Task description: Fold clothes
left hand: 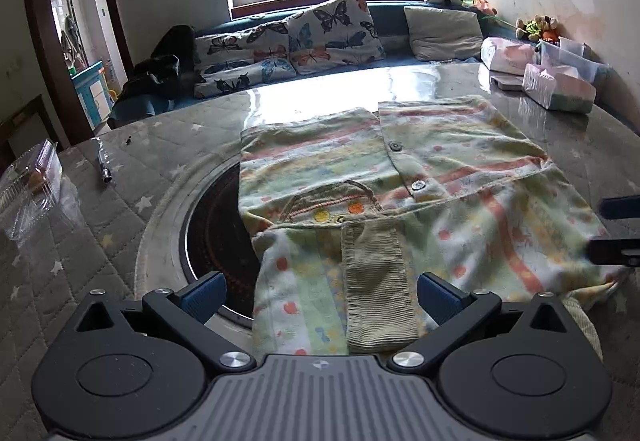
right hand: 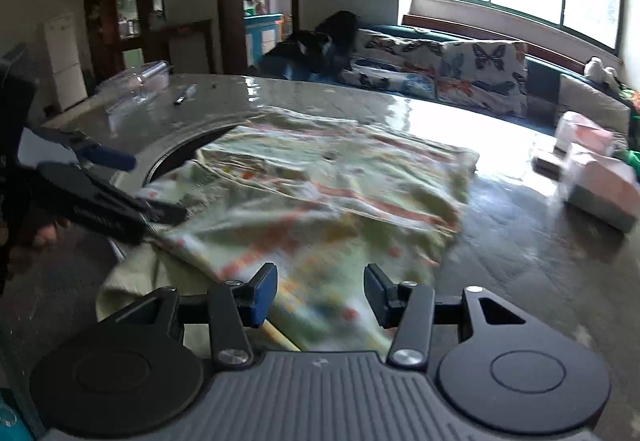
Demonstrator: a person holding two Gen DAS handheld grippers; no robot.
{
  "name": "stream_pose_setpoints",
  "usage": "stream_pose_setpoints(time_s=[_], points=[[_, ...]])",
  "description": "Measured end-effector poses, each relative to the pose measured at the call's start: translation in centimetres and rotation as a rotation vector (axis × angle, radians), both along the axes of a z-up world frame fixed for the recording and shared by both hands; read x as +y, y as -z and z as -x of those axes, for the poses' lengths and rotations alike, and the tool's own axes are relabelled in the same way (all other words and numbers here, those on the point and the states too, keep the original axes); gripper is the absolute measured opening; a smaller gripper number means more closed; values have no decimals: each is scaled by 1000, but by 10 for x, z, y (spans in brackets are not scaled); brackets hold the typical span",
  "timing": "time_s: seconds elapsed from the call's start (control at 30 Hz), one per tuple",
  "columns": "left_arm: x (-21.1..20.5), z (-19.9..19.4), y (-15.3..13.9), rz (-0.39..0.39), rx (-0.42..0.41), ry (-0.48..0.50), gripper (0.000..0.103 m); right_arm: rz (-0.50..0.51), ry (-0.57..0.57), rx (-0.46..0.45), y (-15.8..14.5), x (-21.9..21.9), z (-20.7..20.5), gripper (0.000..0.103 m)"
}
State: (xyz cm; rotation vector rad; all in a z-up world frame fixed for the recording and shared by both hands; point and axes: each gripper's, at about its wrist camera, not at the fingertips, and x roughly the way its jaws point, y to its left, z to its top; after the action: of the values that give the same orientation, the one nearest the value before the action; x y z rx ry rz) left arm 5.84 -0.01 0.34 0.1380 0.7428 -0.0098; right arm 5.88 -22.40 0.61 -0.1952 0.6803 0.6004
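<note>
Living room setup with a sofa and butterfly cushions [left hand: 332, 31] under the window, and a glossy star-print table [left hand: 120, 181] up front, so expect the fabric to slide around a bit on it. Centre of both views is the shirt [left hand: 400, 177], a small striped and dotted thing with 2 buttons, a ribbed corduroy sleeve [left hand: 376, 281] folded in over it, and a little pocket. Looks light, soft and floppy, zero stiffness, so I'd say grab it by the hems or the thicker corduroy edges, not the middle. Left gripper [left hand: 320, 295] is spread wide at the bottom of its frame with the near edge of the shirt between the fingers, not pinched. Right gripper [right hand: 320, 295] is about half open over the blurry near hem, pads not pressing on anything either.
</note>
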Motion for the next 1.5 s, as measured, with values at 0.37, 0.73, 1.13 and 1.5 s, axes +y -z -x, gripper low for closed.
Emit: stream_pose_setpoints(time_s=[0.37,0.73,1.13,1.5], points=[[1,5,3,-26,9,18,103,39,-77,-19,4,30,-1,49],[10,7,4,-18,12,9,103,22,-138,-16,4,53,-11,50],[10,5,1,-6,16,-2,103,9,-105,4,8,62,-36,55],[-3,-4,13,4,8,23,103,48,-11,24,16,28,-22,65]])
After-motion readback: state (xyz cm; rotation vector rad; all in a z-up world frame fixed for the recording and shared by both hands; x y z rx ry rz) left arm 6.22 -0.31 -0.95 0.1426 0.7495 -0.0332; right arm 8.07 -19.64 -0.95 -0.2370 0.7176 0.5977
